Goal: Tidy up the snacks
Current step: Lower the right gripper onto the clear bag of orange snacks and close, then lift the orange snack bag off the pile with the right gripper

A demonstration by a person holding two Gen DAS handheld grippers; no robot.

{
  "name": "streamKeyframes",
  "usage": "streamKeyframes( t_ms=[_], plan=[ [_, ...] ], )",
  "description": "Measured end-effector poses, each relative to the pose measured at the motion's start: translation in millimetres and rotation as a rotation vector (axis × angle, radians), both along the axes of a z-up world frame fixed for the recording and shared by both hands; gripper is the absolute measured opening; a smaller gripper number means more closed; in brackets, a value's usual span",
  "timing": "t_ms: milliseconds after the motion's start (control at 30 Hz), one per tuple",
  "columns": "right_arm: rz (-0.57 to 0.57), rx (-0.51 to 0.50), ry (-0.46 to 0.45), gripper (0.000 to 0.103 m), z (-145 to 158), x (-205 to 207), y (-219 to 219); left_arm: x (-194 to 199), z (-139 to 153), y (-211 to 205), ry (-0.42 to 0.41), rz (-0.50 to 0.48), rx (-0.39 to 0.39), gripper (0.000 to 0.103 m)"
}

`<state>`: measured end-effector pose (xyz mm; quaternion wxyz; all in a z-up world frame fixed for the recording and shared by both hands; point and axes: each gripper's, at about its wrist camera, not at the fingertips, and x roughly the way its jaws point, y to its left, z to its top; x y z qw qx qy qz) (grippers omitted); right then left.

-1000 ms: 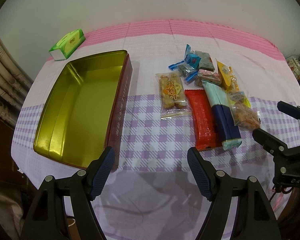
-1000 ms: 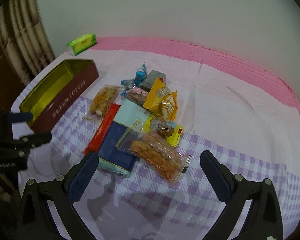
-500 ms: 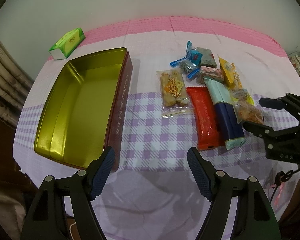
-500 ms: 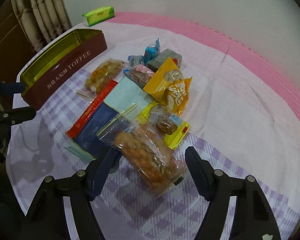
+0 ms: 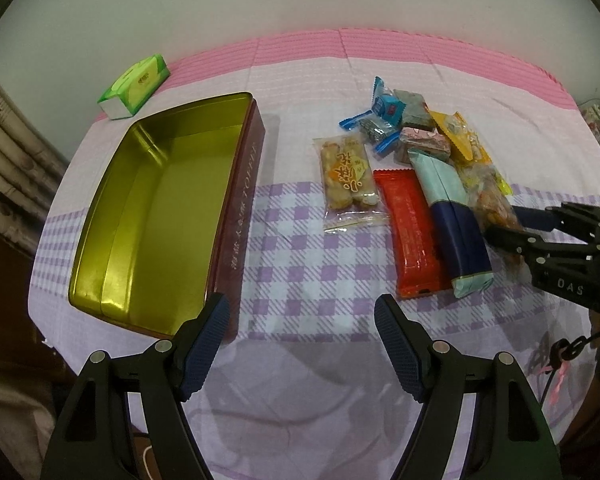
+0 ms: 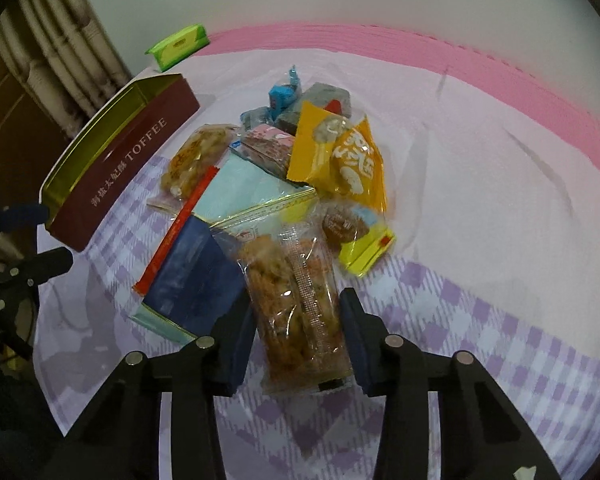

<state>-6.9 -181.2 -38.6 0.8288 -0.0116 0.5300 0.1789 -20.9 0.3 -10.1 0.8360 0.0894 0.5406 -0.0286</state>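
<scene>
**Right gripper closing on the first snack**

Low in the right wrist view, the right gripper [image 6: 298,330] straddles a clear pack [image 6: 296,300] of golden crisps, one pad on each long side. The jaws look drawn in against the wrapper, though whether they truly pinch it cannot be told (the film bulges past both pads). The pack lies at the near end of the snack pile [image 6: 300,168], partly resting on a blue packet [image 6: 192,280], with a red bar [image 6: 180,228] beyond that at centre left.

The step in hand seems to be the first pick. The next move likely calls for a firm but gentle squeeze, a lift clear of the neighbours, then a carry left to the tin [image 5: 160,200].

The left gripper [image 5: 302,344] hovers at the bottom of its own view with jaws wide apart, holding nothing. The tin sits open and bare at centre left there, the pile at centre right. A green tissue pack [image 5: 136,84] lies farthest, upper left.
</scene>
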Motion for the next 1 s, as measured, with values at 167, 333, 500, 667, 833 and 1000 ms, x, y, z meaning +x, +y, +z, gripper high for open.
streamKeyframes(
  t_ms=[167,333,500,667,833,1000],
  plan=[
    [-0.093,0.009,0.005,0.037,1.2,-8.5,-7.9,0.7,-0.2,-0.1,0.003,0.002,0.001,0.075],
    [-0.256,-0.063,0.015,0.037,4.1,-18.3,-30.1,3.5,-0.9,-1.2,0.006,0.001,-0.003,0.075],
    [-0.375,-0.108,0.008,0.037,5.2,-18.5,-54.4,8.5,-1.8,-1.5,0.007,0.001,-0.005,0.075],
    [-0.393,-0.091,-0.005,0.038,1.1,-10.4,-62.0,17.5,-0.4,2.9,0.008,0.021,-0.021,0.075],
    [-0.375,-0.102,-0.046,0.040,-1.3,-4.3,-58.1,28.5,1.7,6.9,0.004,0.035,-0.039,0.075],
    [-0.380,-0.094,-0.083,0.037,-1.9,2.9,-59.0,42.3,0.8,9.7,0.018,0.054,-0.062,0.075]
  ],
)
